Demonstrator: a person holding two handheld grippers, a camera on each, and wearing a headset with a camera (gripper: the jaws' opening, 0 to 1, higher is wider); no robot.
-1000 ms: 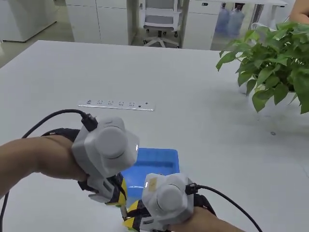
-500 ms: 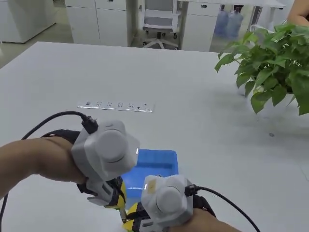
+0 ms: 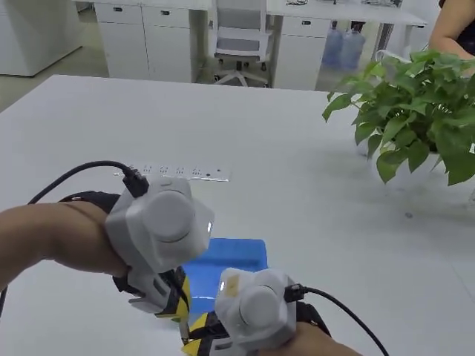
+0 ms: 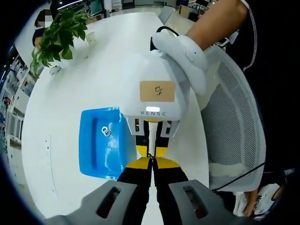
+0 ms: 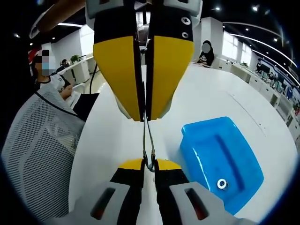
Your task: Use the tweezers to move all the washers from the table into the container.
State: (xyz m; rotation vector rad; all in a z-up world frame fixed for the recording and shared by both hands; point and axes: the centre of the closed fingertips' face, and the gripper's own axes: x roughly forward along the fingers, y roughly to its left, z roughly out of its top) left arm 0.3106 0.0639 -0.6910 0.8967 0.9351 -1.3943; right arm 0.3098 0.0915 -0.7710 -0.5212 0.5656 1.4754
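Only the head view has shifted; the left gripper (image 4: 151, 164) and right gripper (image 5: 149, 168) remain tip to tip beside the container (image 5: 201, 136), both sets of fingers clamped on the tweezers (image 5: 146, 136), one washer (image 5: 221, 183) lying inside, so a hand-over appears in progress and one gripper must release next.

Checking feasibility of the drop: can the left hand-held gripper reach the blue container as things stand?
Probably yes: the container lies open just beside the left hand-held gripper, nothing between them; but the right hand-held gripper also grips the tweezers it holds.
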